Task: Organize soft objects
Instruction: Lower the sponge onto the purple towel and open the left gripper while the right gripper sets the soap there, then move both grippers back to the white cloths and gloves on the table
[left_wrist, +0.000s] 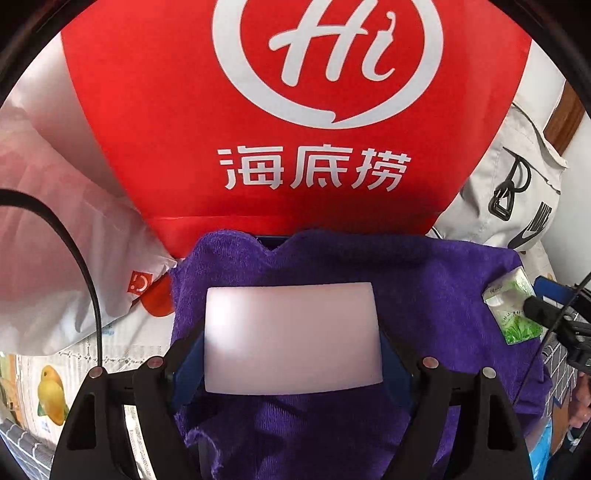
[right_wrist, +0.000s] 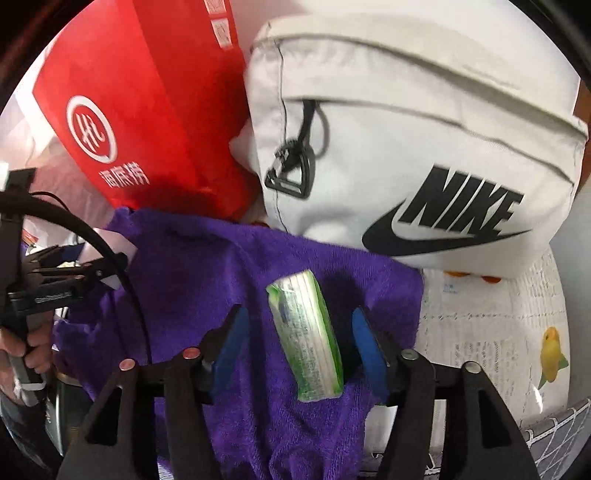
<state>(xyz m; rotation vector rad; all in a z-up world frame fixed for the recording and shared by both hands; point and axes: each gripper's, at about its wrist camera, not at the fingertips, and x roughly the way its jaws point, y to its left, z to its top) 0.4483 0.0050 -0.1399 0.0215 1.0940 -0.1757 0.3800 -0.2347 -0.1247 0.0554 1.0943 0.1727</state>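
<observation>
A tablecloth (right_wrist: 491, 332) printed with text and yellow birds fills the right wrist view's lower right; a black cable (left_wrist: 74, 258) arcs down the left wrist view's left.

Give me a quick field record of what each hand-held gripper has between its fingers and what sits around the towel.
left hand-held gripper: closed on a pale pink block, over the purple towel
right hand-held gripper: open; green tissue pack lies between the fingers, pads clear of it
tissue pack: resting on the towel
behind the towel: red bag, white Nike bag
surface: printed cloth with a yellow bird
</observation>
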